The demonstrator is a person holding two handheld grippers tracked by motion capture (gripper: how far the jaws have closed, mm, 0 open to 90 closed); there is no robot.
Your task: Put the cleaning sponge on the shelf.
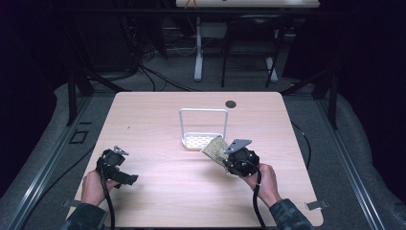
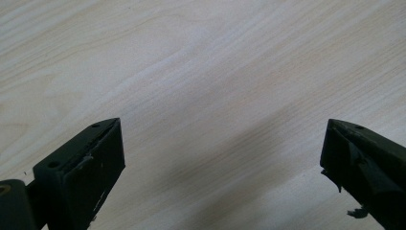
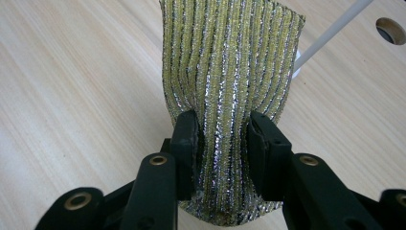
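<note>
Right fingers: your right gripper (image 3: 221, 143) has its black fingers (image 3: 184, 143) pressed into both sides of a gold-and-silver striped metallic scouring sponge (image 3: 230, 67), pinching its lower end.
Left fingers: your left gripper (image 2: 220, 163) stands wide apart with nothing between, bare wood below.
Sponge position: held off the light wooden table (image 1: 158, 191), tilted toward the white wire-framed sponge holder with perforated tray (image 1: 197, 140), just beside its front right corner.
Done: you have the sponge gripped and brought near the holder.
Left to do: by my judgement, you must set it into the tray and release; the tray looks unoccupied.
Left hand: parked near the table's near-left edge, well apart.
</note>
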